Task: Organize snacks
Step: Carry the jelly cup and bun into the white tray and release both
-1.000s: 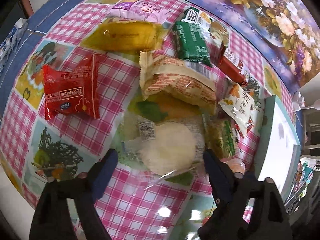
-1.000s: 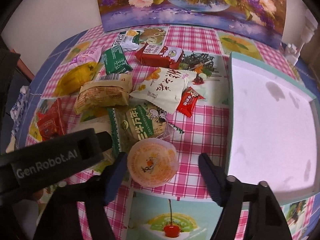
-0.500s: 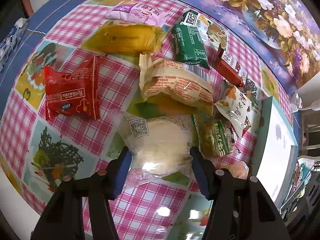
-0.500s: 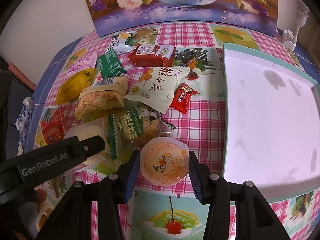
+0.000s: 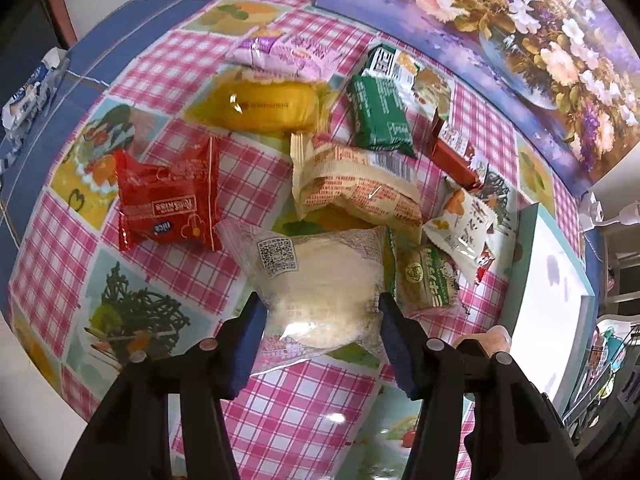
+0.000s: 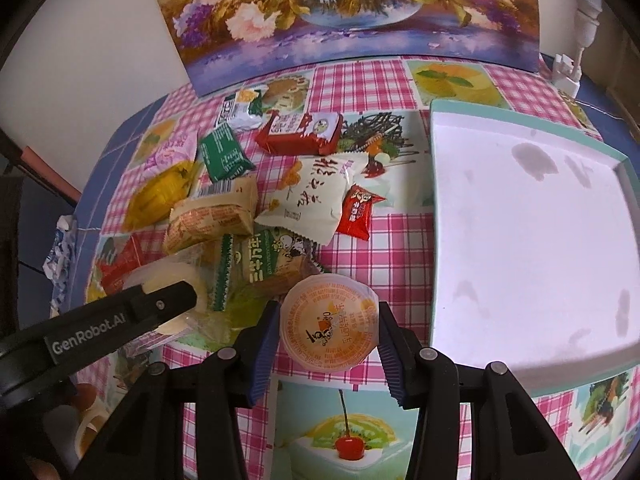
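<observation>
A heap of wrapped snacks lies on the checked tablecloth. My left gripper [image 5: 320,308] has its blue pads pressed on both sides of a clear bag with a white bun [image 5: 316,268] and a QR label; the jaws are still closing on it. The bag's far end hangs over the pile. My right gripper [image 6: 328,312] is shut on an orange jelly cup [image 6: 330,328], its foil lid facing up. In the right wrist view one of the left gripper's fingers [image 6: 160,304] lies across the bun at lower left.
A white tray with a teal rim [image 6: 520,240] sits right of the pile. The pile holds a red packet [image 5: 168,200], a yellow bag [image 5: 260,106], a green bar [image 5: 378,114], a beige bread pack [image 5: 356,192] and a white chip bag [image 6: 308,196]. A flower painting [image 6: 340,20] stands behind.
Both grippers went from open to closed: the left on the clear bun bag, which has risen slightly, the right on the orange jelly cup.
</observation>
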Demonstrator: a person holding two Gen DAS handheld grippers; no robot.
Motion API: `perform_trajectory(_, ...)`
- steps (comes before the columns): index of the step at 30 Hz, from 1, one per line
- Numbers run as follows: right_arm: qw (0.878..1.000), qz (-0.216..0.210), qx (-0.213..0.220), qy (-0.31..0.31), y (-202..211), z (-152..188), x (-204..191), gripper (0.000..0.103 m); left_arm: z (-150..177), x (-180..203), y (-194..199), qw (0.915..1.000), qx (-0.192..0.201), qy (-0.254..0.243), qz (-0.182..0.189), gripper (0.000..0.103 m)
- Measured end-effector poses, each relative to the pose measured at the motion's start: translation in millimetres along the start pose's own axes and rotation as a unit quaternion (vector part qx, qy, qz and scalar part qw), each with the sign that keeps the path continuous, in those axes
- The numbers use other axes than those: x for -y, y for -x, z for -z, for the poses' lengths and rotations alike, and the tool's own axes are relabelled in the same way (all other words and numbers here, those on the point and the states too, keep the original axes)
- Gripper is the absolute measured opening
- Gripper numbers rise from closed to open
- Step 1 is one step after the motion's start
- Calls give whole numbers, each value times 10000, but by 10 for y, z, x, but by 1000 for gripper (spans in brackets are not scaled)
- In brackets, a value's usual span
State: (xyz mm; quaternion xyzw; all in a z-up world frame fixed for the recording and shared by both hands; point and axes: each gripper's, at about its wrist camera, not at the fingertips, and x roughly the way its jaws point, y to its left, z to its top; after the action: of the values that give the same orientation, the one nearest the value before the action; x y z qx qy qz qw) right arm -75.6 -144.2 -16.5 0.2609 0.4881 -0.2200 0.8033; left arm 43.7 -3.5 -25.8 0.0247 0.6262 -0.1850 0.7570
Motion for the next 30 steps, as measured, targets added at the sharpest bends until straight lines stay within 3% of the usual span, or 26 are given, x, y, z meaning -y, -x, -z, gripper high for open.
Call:
perform_trajectory(11, 9996, -73, 215, -166, 174, -46, 58, 49, 41, -107, 353, 9991, 400, 75, 82, 58)
perform_trajectory(18, 9984, -67, 388, -405, 298, -118, 205, 49, -37, 112, 375, 9980, 599, -128, 129, 58)
perform_trajectory(23, 9957, 208, 528, -731, 372, -235, 475, 49, -62, 401, 357, 9967, 599, -447, 304, 58)
perform_trajectory(30, 9870, 747, 723, -1229, 437, -369, 981, 49, -98, 1083, 358, 9902, 667, -1124, 499, 58)
